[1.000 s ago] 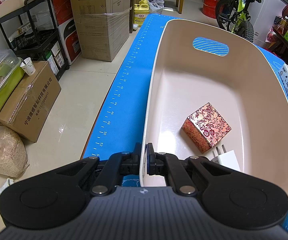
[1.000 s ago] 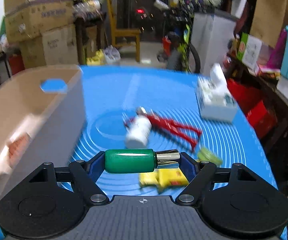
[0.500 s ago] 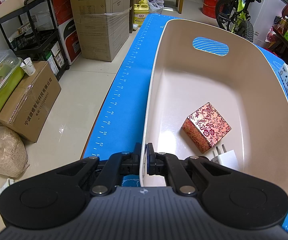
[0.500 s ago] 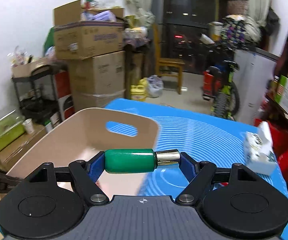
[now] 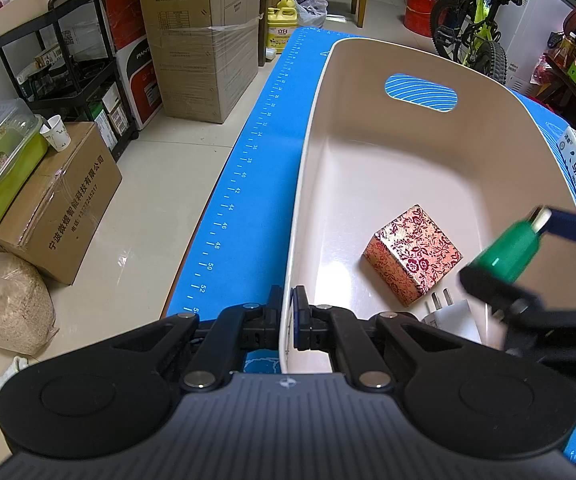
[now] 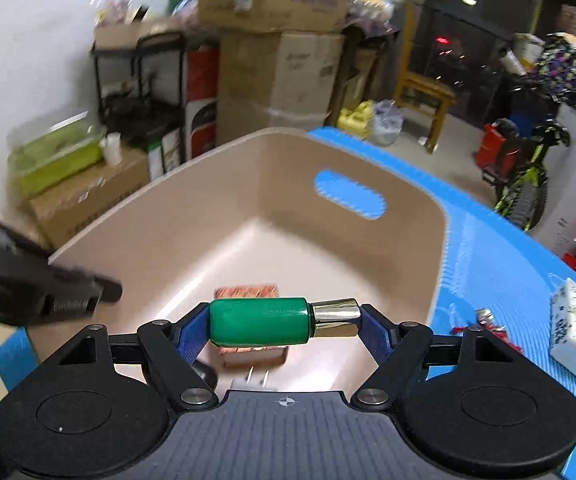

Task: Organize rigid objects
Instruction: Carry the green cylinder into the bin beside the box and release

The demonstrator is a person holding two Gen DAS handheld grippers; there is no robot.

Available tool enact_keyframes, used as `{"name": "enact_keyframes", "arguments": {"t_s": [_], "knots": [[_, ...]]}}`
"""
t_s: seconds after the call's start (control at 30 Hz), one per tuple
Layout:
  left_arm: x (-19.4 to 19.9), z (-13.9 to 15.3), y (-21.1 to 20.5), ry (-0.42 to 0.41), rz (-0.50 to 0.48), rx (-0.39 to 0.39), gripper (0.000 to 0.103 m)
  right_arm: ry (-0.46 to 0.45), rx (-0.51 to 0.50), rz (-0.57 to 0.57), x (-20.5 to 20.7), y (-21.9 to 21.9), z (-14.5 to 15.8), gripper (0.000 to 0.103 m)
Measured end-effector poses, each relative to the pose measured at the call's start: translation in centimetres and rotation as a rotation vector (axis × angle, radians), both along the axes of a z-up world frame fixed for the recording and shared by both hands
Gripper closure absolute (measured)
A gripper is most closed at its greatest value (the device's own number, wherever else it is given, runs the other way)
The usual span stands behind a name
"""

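Right gripper (image 6: 284, 321) now over beige bin (image 5: 416, 168), clamped on green bottle (image 6: 260, 321), above floral box (image 5: 412, 254) and white plug (image 5: 454, 314)

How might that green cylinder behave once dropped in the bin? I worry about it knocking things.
The green cylinder looks rigid, since the right gripper clamps it end to end without it bending. Round and smooth, it would likely roll across the bin floor. It may bump the patterned box or the white plug lying below.

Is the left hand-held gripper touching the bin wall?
Touching. The left wrist view shows the left hand-held gripper shut on the beige bin wall.
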State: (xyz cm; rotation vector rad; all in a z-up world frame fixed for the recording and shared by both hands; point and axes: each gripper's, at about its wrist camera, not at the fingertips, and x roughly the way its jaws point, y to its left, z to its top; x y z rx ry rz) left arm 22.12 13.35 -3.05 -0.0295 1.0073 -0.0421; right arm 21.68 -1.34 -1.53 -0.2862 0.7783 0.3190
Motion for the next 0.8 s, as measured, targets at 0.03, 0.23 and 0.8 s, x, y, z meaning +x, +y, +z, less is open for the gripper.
{"name": "enact_keyframes", "arguments": {"t_s": [0.03,0.23,0.8], "knots": [[0.0,0.0,0.0,0.0,0.0,0.0,0.096,0.014,-0.01,0.006,0.0,0.2,-0.3,0.024],[0.0,0.0,0.0,0.001,-0.001,0.001,0.097,0.078,-0.031,0.019,0.4,0.9,-1.3,0.024],[0.0,0.0,-0.1,0.004,0.0,-0.003,0.097,-0.017,0.121,-0.096,-0.6,-4.0,1.8,0.015]]}}
